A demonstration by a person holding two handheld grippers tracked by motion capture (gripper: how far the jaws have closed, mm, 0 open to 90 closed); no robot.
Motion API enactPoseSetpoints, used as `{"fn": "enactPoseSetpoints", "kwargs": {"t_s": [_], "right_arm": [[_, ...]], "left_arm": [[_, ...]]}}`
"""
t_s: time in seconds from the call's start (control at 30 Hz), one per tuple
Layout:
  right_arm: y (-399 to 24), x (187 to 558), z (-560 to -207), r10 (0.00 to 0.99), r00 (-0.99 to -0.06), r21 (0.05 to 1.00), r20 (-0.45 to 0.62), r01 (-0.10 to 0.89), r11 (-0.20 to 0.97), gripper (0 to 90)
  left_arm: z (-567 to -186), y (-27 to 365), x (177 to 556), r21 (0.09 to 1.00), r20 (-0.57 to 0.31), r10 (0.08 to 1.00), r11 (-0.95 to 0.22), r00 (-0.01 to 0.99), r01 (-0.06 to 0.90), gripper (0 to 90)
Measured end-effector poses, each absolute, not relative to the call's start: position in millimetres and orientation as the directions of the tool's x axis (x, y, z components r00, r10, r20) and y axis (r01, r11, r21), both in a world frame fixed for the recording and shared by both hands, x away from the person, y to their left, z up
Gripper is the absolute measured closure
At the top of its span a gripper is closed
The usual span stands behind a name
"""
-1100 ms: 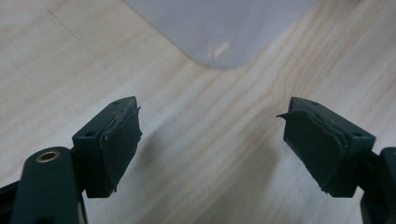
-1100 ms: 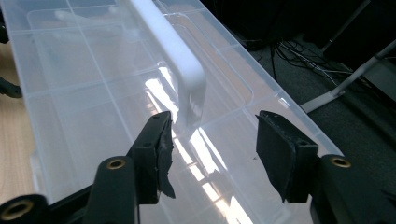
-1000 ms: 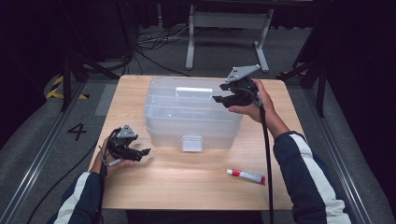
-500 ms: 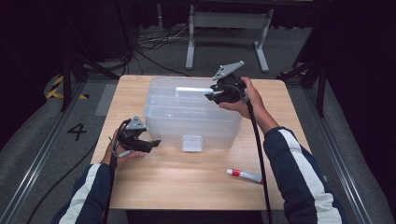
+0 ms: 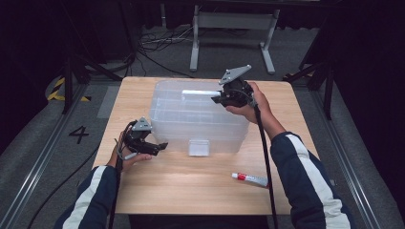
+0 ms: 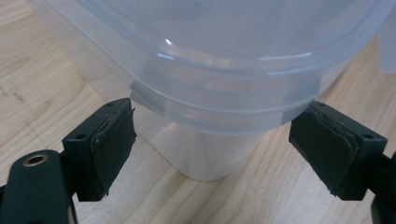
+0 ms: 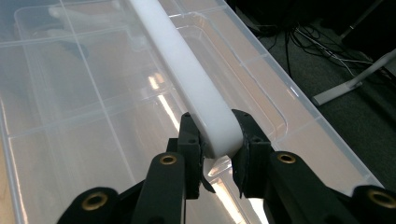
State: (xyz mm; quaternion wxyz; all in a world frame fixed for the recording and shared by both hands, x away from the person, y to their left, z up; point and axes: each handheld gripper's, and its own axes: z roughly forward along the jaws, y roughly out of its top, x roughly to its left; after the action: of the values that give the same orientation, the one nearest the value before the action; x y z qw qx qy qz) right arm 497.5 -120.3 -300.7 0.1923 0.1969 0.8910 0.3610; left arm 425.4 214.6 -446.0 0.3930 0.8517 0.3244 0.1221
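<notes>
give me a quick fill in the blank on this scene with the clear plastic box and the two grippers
1. The right gripper is shut on the lid's white ____ handle.
2. The left gripper has its jaws ____, either side of a corner of the clear plastic storage box.
3. The small red-and-white tube lies on the ____ table.
4. The clear lid is ____ the box.

Missing words: bar; open; wooden; on

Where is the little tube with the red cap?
In the high view, the small white tube with a red cap lies on the wooden table, near the front right, before the clear plastic box.
</notes>
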Motion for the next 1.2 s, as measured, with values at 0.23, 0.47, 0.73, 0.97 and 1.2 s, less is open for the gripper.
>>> {"fn": "enactPoseSetpoints", "kwargs": {"t_s": [0.23, 0.47, 0.73, 0.97, 1.2], "right_arm": [[-135.0, 488.1, -300.8, 0.496, -0.843, 0.717, -0.206, 0.214, 0.663, 75.3], [-146.1, 481.1, -299.1, 0.494, -0.843, 0.707, -0.213, 0.216, 0.673, 75.3], [-146.9, 484.4, -295.7, 0.499, -0.845, 0.702, -0.193, 0.236, 0.672, 75.2], [-146.5, 489.7, -289.8, 0.525, -0.835, 0.705, -0.167, 0.271, 0.656, 74.9], [-146.5, 496.9, -283.8, 0.543, -0.829, 0.704, -0.134, 0.306, 0.641, 74.6]], "left_arm": [[-439.1, 204.2, 413.7, 0.761, -0.041, 0.62, -0.489, 0.784, 0.427, 15.5], [-436.2, 194.6, 407.5, 0.758, -0.009, 0.613, -0.511, 0.79, 0.405, 17.6], [-427.6, 203.1, 399.4, 0.772, 0.01, 0.606, -0.51, 0.795, 0.379, 24.9], [-422.4, 214.8, 393.2, 0.791, 0.001, 0.623, -0.479, 0.783, 0.38, 31.0], [-412.2, 223.4, 391.8, 0.811, -0.01, 0.635, -0.447, 0.772, 0.378, 45.8]]}}
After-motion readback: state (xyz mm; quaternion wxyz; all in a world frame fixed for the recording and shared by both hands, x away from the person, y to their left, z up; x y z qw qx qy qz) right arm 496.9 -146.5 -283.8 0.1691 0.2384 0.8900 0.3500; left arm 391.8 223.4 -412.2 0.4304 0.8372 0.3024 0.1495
